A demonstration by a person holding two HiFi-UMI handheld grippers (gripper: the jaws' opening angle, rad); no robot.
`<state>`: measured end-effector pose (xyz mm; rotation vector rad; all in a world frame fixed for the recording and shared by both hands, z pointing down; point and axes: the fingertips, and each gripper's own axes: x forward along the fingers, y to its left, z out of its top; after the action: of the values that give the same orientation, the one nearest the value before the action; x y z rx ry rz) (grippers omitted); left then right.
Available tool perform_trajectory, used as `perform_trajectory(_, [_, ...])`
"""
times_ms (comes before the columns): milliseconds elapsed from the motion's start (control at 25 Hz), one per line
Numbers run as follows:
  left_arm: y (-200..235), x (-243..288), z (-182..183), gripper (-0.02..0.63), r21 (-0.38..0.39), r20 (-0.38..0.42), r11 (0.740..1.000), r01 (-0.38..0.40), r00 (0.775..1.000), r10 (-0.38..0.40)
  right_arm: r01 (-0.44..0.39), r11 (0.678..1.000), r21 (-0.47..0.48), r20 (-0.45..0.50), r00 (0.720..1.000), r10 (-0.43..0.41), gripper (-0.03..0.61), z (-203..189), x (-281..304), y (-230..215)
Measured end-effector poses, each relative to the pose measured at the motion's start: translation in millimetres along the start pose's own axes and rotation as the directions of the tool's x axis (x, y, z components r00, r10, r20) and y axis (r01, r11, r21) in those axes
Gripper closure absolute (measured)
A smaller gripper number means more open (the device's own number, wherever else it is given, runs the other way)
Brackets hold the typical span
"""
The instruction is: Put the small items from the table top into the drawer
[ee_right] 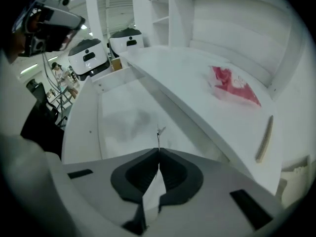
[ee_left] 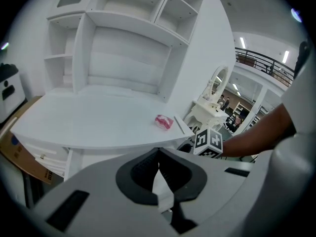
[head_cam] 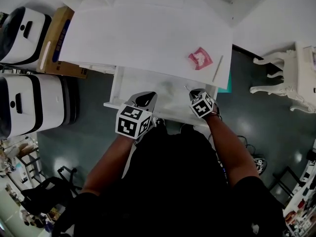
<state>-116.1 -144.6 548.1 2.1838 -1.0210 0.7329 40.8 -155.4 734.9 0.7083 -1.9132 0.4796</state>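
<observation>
Left claw (head_cam: 144, 99) and right claw (head_cam: 195, 93) closed; pink packet (head_cam: 200, 58) lies beyond the right one.

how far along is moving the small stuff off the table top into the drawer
Done: the drawer stands open, though no item shows lying in it. In hand: the right gripper, fingers shut, seems to pinch a thin pin over the drawer; the left gripper is shut and empty. Left: the pink packet and the white stick lie on the table top, near its right edge.
</observation>
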Motion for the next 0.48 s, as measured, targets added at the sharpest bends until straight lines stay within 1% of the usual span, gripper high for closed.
perform_trajectory(120, [6, -6, -3, 0.603, -0.013, -0.011, 0.999, -0.032, 0.999, 0.032, 0.016, 0.998, 0.065, -0.037, 0.999, -0.014, 0.548, -13, 24, -8])
perform_trajectory(280, [12, -17, -9, 0.603, -0.026, -0.029, 0.997, -0.074, 0.997, 0.073, 0.023, 0.992, 0.126, -0.052, 0.998, -0.016, 0.548, -17, 41, -11])
perform_trajectory(480, [15, -22, -12, 0.603, -0.053, -0.033, 0.993, -0.105, 0.994, 0.104, 0.022, 0.992, 0.123, -0.079, 0.997, -0.013, 0.546, -28, 56, -14])
